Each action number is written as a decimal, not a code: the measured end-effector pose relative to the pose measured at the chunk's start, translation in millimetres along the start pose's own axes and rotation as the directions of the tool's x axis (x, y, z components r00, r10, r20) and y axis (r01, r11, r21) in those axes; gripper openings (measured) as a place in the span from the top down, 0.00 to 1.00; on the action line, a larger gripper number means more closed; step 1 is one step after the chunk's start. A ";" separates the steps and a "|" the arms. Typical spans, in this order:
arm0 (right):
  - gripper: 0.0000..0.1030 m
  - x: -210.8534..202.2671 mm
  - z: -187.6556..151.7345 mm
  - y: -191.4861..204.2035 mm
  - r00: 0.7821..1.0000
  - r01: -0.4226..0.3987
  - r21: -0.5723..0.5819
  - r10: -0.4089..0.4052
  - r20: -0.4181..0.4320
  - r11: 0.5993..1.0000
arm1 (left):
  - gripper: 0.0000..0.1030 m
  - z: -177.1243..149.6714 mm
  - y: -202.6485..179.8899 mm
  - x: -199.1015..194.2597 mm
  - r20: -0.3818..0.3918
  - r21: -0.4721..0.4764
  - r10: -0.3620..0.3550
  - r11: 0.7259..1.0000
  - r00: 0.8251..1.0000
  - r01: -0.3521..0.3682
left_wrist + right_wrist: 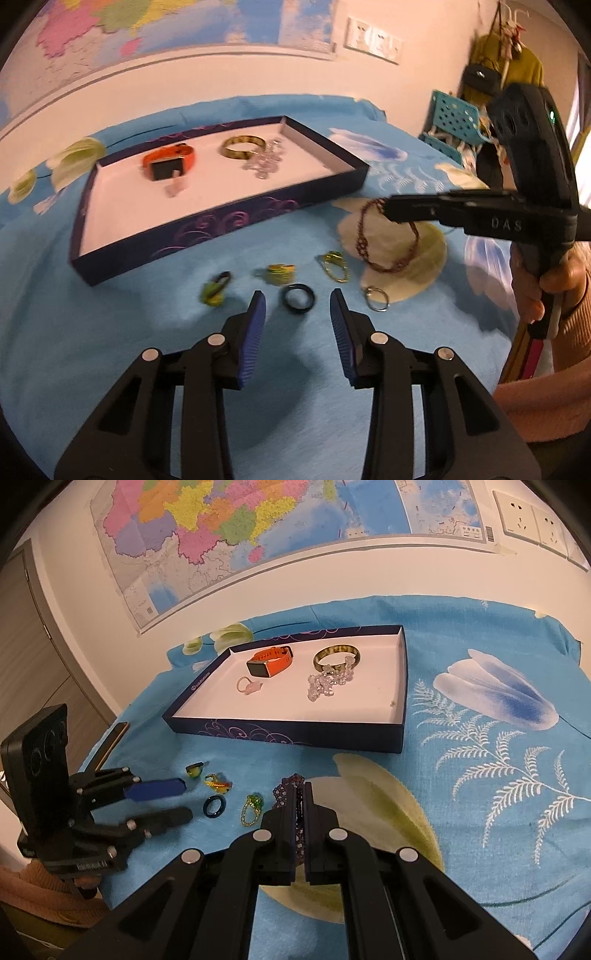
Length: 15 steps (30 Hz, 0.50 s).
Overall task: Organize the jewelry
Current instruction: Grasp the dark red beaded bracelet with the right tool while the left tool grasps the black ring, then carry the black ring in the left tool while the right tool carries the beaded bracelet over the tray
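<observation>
A dark blue tray (221, 225) (295, 734) on the blue cloth holds an orange watch (168, 162) (269, 661), a gold bangle (243, 147) (336, 656), a clear bead bracelet (264, 162) (327, 683) and a small pink ring (248, 685). My right gripper (301, 788) (388, 210) is shut on a dark red beaded bracelet (388, 258) (286, 788), which hangs from it above the cloth. My left gripper (297, 299) (181, 799) is open, with a black ring (299, 299) (216, 806) between its fingertips.
In front of the tray lie a green-black ring (216, 290) (195, 770), a yellow-green ring (280, 273) (218, 782), a green-gold chain piece (334, 266) (253, 808) and a silver ring (376, 299). A teal basket (454, 122) stands past the table's right edge.
</observation>
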State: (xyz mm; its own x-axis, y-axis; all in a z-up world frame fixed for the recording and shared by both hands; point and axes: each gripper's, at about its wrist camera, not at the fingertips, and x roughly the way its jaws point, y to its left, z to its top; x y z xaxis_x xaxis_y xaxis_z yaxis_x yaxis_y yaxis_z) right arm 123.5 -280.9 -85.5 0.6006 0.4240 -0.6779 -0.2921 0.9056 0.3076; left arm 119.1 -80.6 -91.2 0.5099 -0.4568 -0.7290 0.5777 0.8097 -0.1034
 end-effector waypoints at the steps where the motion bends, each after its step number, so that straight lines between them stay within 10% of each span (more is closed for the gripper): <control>1: 0.98 -0.1 0.3 0.4 1.000 -0.002 -0.002 0.002 0.001 1.000 | 0.65 1.3 -2.3 4.5 -0.015 0.006 0.015 1.000 1.000 -0.015; 15: 0.98 -1.3 4.5 6.5 1.000 -0.017 -0.019 0.018 0.014 1.000 | 0.78 3.7 -7.8 19.1 -0.054 0.009 0.023 1.000 0.998 -0.022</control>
State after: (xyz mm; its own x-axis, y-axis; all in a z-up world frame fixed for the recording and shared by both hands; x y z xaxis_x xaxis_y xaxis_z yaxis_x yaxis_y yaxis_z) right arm 124.2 -275.5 -79.7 0.6057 0.4401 -0.6629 -0.3168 0.8976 0.3065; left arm 126.7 -97.1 -101.9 0.4875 -0.4174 -0.7669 0.5718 0.8164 -0.0809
